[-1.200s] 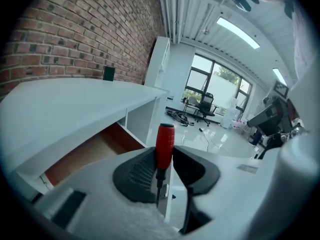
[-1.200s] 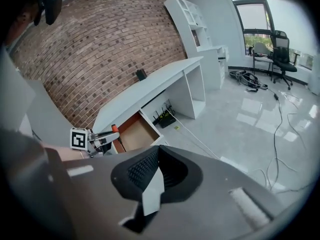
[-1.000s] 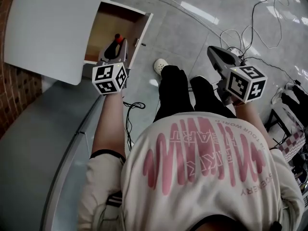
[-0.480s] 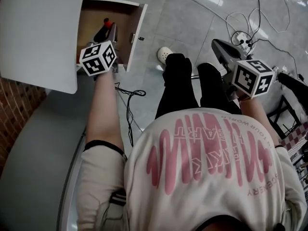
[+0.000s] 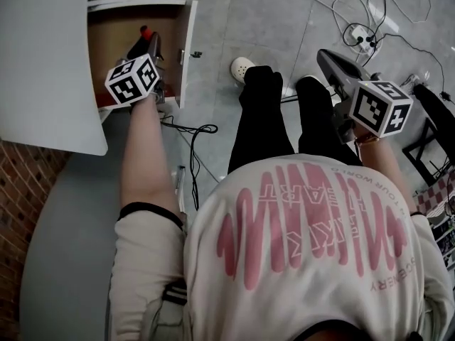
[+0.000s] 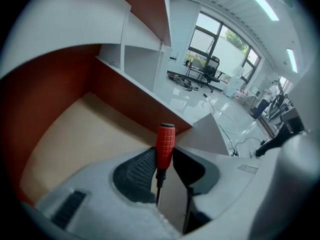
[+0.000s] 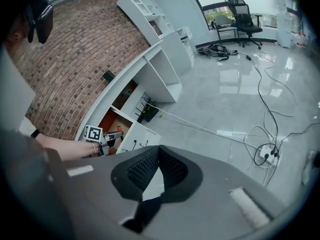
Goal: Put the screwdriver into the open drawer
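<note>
Placing step: my left gripper (image 6: 164, 156), clamped on the red-handled screwdriver (image 6: 165, 141), hangs over the open brown wooden drawer (image 6: 85, 134); next, I judge, lower and release; right gripper (image 7: 159, 151) closed, empty.

In the head view the desk (image 5: 43, 62) covers the drawer's (image 5: 117, 38) left part, and the left gripper (image 5: 148, 47) hides the screwdriver (image 5: 145, 32) except its red end. In the left gripper view its tip is hidden below the fingers (image 6: 135, 171). In the right gripper view the left gripper's load is too small to tell.
</note>
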Action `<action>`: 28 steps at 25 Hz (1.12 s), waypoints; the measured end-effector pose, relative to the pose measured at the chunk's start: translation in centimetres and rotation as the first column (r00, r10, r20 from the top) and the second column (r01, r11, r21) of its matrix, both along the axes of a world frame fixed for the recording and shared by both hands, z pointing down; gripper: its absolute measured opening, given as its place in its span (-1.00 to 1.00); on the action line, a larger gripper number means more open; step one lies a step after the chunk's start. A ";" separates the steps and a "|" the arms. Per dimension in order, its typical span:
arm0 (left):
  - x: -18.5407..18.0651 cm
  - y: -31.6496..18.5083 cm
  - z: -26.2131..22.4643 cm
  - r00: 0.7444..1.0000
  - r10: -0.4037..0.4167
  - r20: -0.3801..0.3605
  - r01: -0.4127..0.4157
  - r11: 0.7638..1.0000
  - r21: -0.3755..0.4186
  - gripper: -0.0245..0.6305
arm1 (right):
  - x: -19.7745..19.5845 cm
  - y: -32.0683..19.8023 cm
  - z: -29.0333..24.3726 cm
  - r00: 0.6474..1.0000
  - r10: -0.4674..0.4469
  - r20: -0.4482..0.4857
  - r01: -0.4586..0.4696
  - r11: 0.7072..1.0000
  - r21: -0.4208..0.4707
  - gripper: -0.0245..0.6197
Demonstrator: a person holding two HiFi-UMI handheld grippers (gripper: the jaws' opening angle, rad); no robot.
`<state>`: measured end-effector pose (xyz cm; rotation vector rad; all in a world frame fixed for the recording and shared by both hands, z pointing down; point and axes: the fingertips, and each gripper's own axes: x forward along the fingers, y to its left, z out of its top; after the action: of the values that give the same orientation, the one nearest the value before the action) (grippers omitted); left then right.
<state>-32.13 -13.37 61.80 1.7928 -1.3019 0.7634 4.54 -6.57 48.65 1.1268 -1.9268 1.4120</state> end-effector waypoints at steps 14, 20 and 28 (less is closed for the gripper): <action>1.6 -0.7 4.0 1.000 0.019 0.013 -0.018 0.997 -0.081 -0.58 | 2.8 1.0 3.0 0.998 0.066 0.020 -0.065 0.997 -0.042 -0.89; 2.4 -1.2 4.9 0.998 0.046 0.042 -0.041 0.993 -0.113 -0.58 | 3.9 1.4 4.4 0.995 0.086 0.046 -0.083 0.994 -0.065 -0.89; 2.9 -1.6 6.6 0.995 0.071 0.074 -0.056 0.981 -0.184 -0.58 | 5.2 2.8 6.6 0.993 0.102 0.058 -0.097 0.991 -0.097 -0.89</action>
<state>-29.26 -14.93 68.43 1.6783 -1.1896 0.9674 9.73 -3.76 55.27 1.1613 -1.8476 1.5919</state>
